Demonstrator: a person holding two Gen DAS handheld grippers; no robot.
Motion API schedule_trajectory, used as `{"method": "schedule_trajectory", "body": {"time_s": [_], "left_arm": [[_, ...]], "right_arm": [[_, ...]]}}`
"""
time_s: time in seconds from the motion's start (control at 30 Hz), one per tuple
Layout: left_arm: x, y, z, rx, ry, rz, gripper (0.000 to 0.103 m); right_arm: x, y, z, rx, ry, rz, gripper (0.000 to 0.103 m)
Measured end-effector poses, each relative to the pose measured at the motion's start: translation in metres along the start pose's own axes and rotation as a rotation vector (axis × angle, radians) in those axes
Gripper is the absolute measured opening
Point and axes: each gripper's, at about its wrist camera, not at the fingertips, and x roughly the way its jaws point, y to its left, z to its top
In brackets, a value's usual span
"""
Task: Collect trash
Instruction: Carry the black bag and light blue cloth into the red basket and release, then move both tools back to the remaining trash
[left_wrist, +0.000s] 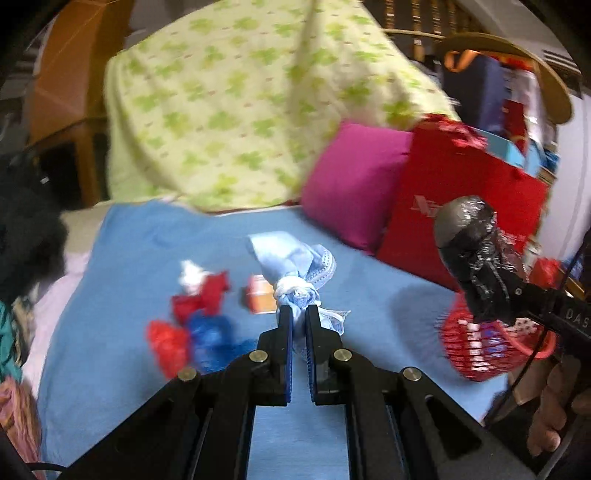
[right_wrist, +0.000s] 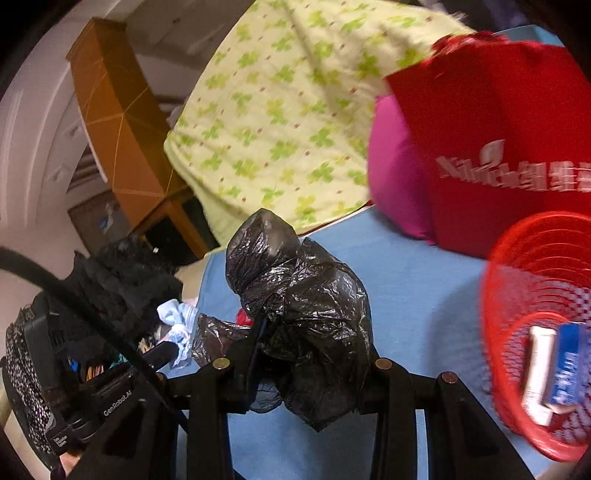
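1. The left gripper (left_wrist: 298, 314) is pinching a knotted pale blue cloth wad (left_wrist: 295, 269), its jaws pressed together on it above the blue bedsheet (left_wrist: 129, 258).
2. The right gripper (right_wrist: 295, 354) is clamping a crumpled black plastic bag (right_wrist: 306, 306).
3. Judging by this, both pieces are mid-carry; next they need releasing over the red mesh basket (right_wrist: 517, 266).
4. Four scraps are lying on the sheet: two red, one blue, one small orange box (left_wrist: 258, 295).

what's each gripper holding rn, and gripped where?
Left gripper is shut on the light blue cloth bundle, pinched just below its knot. Right gripper holds the crumpled black plastic bag, clamped at its lower bunched end.
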Motion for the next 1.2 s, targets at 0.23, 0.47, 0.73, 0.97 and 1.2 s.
{"method": "schedule_trajectory", "body": {"time_s": [0.23, 0.47, 0.73, 0.97, 1.2], "left_arm": [[-0.001, -0.076, 0.023, 0.103, -0.001, -0.169, 0.007], [0.02, -0.157, 0.036, 0.192, 0.037, -0.33, 0.007], [0.066, -0.231, 0.033, 0.288, 0.104, -0.381, 0.04], [0.065, -0.197, 0.025, 0.254, 0.069, -0.31, 0.062], [0.056, -0.076, -0.007, 0.077, 0.109, -0.16, 0.065]], "right_arm": [[-0.073, -0.045, 0.011, 0.043, -0.088, -0.116, 0.041], [-0.117, -0.108, 0.016, 0.163, -0.147, -0.221, 0.042], [-0.132, -0.164, 0.011, 0.276, -0.161, -0.271, 0.063], [-0.14, -0.182, 0.009, 0.314, -0.195, -0.286, 0.074], [-0.138, -0.121, 0.024, 0.14, -0.251, -0.224, 0.074]]}}
